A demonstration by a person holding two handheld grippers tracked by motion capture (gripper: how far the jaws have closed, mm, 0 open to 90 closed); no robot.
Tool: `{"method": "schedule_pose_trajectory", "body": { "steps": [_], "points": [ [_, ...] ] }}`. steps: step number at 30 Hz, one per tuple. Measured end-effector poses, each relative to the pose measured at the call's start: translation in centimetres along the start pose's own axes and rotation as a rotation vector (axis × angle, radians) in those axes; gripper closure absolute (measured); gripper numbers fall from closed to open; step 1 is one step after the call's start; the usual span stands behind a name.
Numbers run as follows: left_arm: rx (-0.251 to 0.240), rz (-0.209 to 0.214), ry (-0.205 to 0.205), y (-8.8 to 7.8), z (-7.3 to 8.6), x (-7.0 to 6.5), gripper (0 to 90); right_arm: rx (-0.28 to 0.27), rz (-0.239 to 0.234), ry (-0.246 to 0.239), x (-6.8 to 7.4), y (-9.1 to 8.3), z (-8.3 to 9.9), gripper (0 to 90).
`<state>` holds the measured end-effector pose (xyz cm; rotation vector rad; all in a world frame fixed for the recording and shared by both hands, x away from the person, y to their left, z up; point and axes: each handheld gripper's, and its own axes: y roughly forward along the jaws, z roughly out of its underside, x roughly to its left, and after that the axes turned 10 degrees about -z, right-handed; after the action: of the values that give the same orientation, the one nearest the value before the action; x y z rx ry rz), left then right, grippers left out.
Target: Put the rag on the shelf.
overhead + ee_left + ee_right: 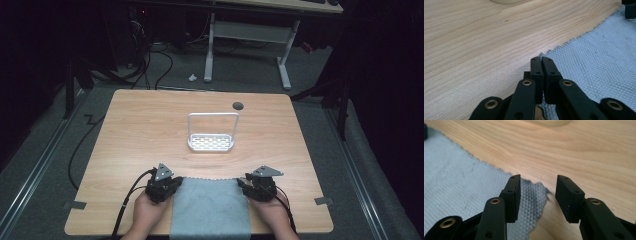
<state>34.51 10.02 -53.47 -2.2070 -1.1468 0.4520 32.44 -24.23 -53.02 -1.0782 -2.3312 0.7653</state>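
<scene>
— What's nearest?

— A grey cloth (210,209) lying flat at the table's (135,130) near edge. The left claw (541,60) is pressed together on the cloth's far left corner; the right claw (537,185) stands apart, the far right corner lying between its jaws.

— And farther off?

— A white rack (212,132) with a tall wire handle, mid-table — well apart from the cloth.

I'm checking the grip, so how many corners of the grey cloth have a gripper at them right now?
2. The left gripper is closed on the cloth's far left corner; the right gripper sits open around the far right corner. The near corners lie out of frame.
</scene>
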Motion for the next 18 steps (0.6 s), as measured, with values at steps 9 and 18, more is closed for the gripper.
{"method": "schedule_pose_trajectory", "body": {
  "steps": [9,18],
  "points": [
    [0.000,-0.002,0.000,-0.02,0.01,0.02,87.4,0.011,-0.013,-0.049,0.41,0.03,0.08,80.7],
    [-0.043,0.003,-0.024,-0.55,0.16,0.16,88.2,-0.013,-0.019,-0.064,0.89,0.07,-0.15,89.5]
  ]
}}
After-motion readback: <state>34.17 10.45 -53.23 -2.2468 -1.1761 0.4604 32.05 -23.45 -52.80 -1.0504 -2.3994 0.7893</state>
